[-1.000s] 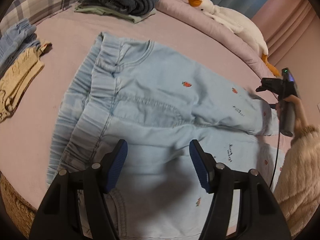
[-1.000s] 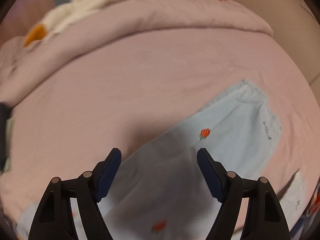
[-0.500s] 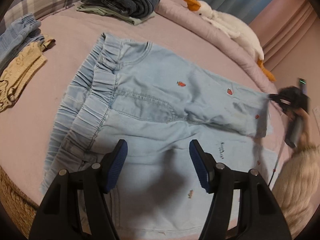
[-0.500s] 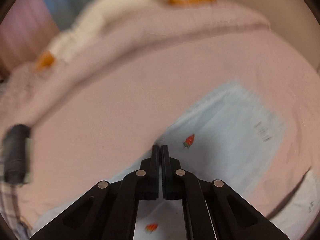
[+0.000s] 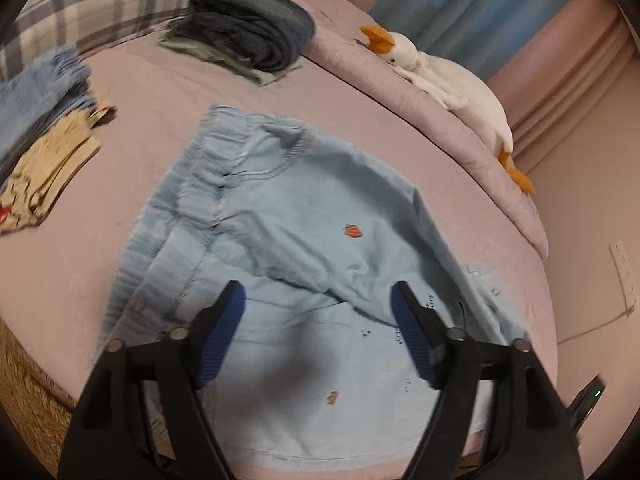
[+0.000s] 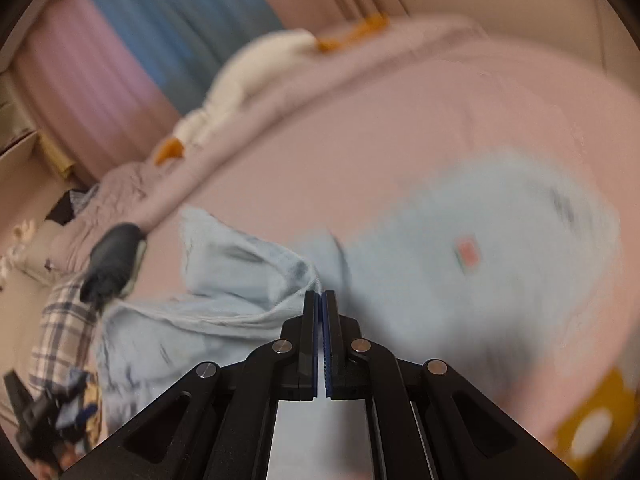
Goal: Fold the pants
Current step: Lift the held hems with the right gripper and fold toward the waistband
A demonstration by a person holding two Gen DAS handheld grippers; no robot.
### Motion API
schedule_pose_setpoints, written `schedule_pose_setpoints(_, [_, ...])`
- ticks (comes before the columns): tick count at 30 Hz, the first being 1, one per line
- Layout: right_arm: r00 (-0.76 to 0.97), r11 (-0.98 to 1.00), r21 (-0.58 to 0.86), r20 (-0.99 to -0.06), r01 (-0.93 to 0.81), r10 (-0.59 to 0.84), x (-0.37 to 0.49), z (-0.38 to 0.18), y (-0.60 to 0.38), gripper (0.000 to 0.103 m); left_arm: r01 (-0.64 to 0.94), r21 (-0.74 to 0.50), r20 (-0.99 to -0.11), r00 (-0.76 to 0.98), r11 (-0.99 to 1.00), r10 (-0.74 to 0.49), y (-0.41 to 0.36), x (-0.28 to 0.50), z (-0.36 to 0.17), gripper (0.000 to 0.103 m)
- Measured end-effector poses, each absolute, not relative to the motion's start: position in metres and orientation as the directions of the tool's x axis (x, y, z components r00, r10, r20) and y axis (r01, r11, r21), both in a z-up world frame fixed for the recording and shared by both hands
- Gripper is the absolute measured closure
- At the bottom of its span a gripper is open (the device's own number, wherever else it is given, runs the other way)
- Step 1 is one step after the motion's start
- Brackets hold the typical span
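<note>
Light blue denim pants [image 5: 304, 216] with small strawberry marks lie on the pink bed, waistband to the left. The far leg is lifted and drawn over the near leg toward the front right. My left gripper [image 5: 318, 312] is open and empty, hovering above the near leg. My right gripper [image 6: 319, 300] is shut on the hem of the far pant leg [image 6: 256, 276] and holds it up off the bed. The right wrist view is blurred by motion. In the left wrist view only a bit of the right tool [image 5: 588, 400] shows at the bottom right edge.
A stack of folded dark clothes [image 5: 248, 36] sits at the back of the bed. Blue and beige garments [image 5: 44, 120] lie at the left. A white goose plush [image 5: 448, 84] lies on the rolled pink duvet [image 5: 420, 112] along the far right. The bed's near edge [image 5: 24, 380] is at the lower left.
My right gripper closed on the far leg's hem, then lifted it and carried it toward the near leg. The left gripper stayed open and rose slightly.
</note>
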State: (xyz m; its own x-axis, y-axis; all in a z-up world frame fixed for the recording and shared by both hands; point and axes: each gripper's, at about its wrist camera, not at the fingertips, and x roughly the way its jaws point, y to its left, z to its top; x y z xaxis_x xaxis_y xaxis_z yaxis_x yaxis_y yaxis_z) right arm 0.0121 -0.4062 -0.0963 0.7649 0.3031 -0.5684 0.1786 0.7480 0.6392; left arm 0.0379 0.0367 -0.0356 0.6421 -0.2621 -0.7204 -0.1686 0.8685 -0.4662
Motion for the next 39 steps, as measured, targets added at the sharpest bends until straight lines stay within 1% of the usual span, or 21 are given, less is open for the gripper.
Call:
schedule_pose_setpoints(1, [0.751, 0.733, 0.644, -0.591, 0.219, 0.294, 0.009, -0.108, -0.411, 0.102, -0.158, -0.464, -0.718, 0.643, 0.872, -0.266, 0.031, 0.042, -0.034, 0.021])
schedule_pose_setpoints(4, [0.719, 0.775, 0.526, -0.681, 0.351, 0.137, 0.009, -0.113, -0.421, 0.102, -0.122, -0.467, -0.718, 0.631, 0.876, -0.295, 0.018, 0.059, -0.029, 0.019])
schedule_pose_setpoints(8, [0.731, 0.716, 0.619, -0.643, 0.321, 0.228, 0.011, -0.112, -0.435, 0.102, -0.123, -0.491, -0.745, 0.573, 0.862, -0.343, 0.009, 0.097, -0.033, 0.019])
schedule_pose_setpoints(12, [0.745, 0.728, 0.626, -0.62, 0.282, 0.245, 0.009, -0.097, -0.431, 0.102, -0.149, -0.524, -0.731, 0.583, 0.838, -0.354, 0.01, 0.106, -0.033, 0.019])
schedule_pose_setpoints(13, [0.755, 0.738, 0.622, -0.608, 0.262, 0.245, 0.013, -0.087, -0.429, 0.099, -0.155, -0.512, -0.741, 0.578, 0.845, -0.342, 0.009, 0.108, -0.034, 0.019])
schedule_pose_setpoints(14, [0.765, 0.752, 0.615, -0.595, 0.236, 0.246, 0.02, -0.075, -0.426, 0.095, -0.161, -0.501, -0.75, 0.571, 0.85, -0.334, 0.007, 0.109, -0.035, 0.019])
schedule_pose_setpoints(15, [0.769, 0.769, 0.601, -0.59, 0.215, 0.246, 0.026, -0.068, -0.419, 0.078, -0.166, -0.491, -0.76, 0.561, 0.855, -0.328, 0.007, 0.11, -0.038, 0.019])
schedule_pose_setpoints(16, [0.769, 0.796, 0.577, -0.588, 0.182, 0.251, 0.032, -0.059, -0.41, 0.057, -0.168, -0.485, -0.768, 0.552, 0.858, -0.325, 0.006, 0.111, -0.04, 0.019])
schedule_pose_setpoints(18, [0.769, 0.842, 0.53, -0.579, 0.102, 0.272, 0.037, -0.049, -0.391, 0.034, -0.174, -0.48, -0.776, 0.542, 0.86, -0.323, 0.007, 0.112, -0.043, 0.019])
schedule_pose_setpoints(19, [0.763, 0.868, 0.496, -0.571, 0.027, 0.303, 0.053, -0.038, -0.377, 0.034, -0.177, -0.479, -0.779, 0.537, 0.86, -0.323, 0.008, 0.113, -0.044, 0.019])
schedule_pose_setpoints(20, [0.748, 0.878, 0.478, -0.577, -0.017, 0.328, 0.06, -0.04, -0.371, 0.034, -0.18, -0.481, -0.781, 0.534, 0.858, -0.325, 0.009, 0.114, -0.045, 0.019])
schedule_pose_setpoints(21, [0.705, 0.886, 0.459, -0.61, -0.058, 0.362, 0.079, -0.042, -0.359, 0.034, -0.183, -0.482, -0.782, 0.532, 0.857, -0.326, 0.01, 0.115, -0.046, 0.019])
schedule_pose_setpoints(24, [0.589, 0.9, 0.435, -0.731, 0.015, 0.344, 0.114, -0.071, -0.347, 0.034, -0.187, -0.488, -0.781, 0.53, 0.853, -0.331, 0.013, 0.116, -0.046, 0.019])
schedule_pose_setpoints(25, [0.579, 0.899, 0.436, -0.742, 0.035, 0.337, 0.115, -0.08, -0.348, 0.038, -0.186, -0.486, -0.781, 0.531, 0.854, -0.329, 0.014, 0.117, -0.046, 0.019])
schedule_pose_setpoints(26, [0.576, 0.892, 0.452, -0.737, 0.033, 0.352, 0.114, -0.088, -0.349, 0.048, -0.186, -0.48, -0.783, 0.532, 0.858, -0.323, 0.014, 0.117, -0.046, 0.019])
schedule_pose_setpoints(27, [0.575, 0.876, 0.482, -0.721, 0.015, 0.387, 0.111, -0.094, -0.35, 0.089, -0.186, -0.466, -0.79, 0.528, 0.865, -0.312, 0.013, 0.118, -0.048, 0.019])
schedule_pose_setpoints(28, [0.585, 0.845, 0.534, -0.684, -0.007, 0.437, 0.101, -0.099, -0.352, 0.095, -0.184, -0.455, -0.796, 0.523, 0.871, -0.305, 0.012, 0.119, -0.048, 0.019])
schedule_pose_setpoints(31, [0.633, 0.849, 0.52, -0.627, -0.093, 0.453, 0.068, -0.09, -0.345, 0.095, -0.162, -0.45, -0.803, 0.504, 0.878, -0.318, 0.006, 0.128, -0.052, 0.019])
schedule_pose_setpoints(34, [0.631, 0.864, 0.47, -0.619, -0.18, 0.468, 0.041, -0.087, -0.337, 0.095, -0.16, -0.489, -0.802, 0.47, 0.858, -0.369, 0.002, 0.143, -0.058, 0.019])
schedule_pose_setpoints(36, [0.624, 0.87, 0.46, -0.632, -0.176, 0.46, 0.031, -0.092, -0.345, 0.095, -0.161, -0.505, -0.802, 0.451, 0.848, -0.392, 0.0, 0.154, -0.06, 0.019])
schedule_pose_setpoints(39, [0.615, 0.866, 0.478, -0.641, -0.149, 0.46, 0.028, -0.102, -0.351, 0.095, -0.19, -0.476, -0.837, 0.397, 0.859, -0.376, -0.006, 0.177, -0.069, 0.019])
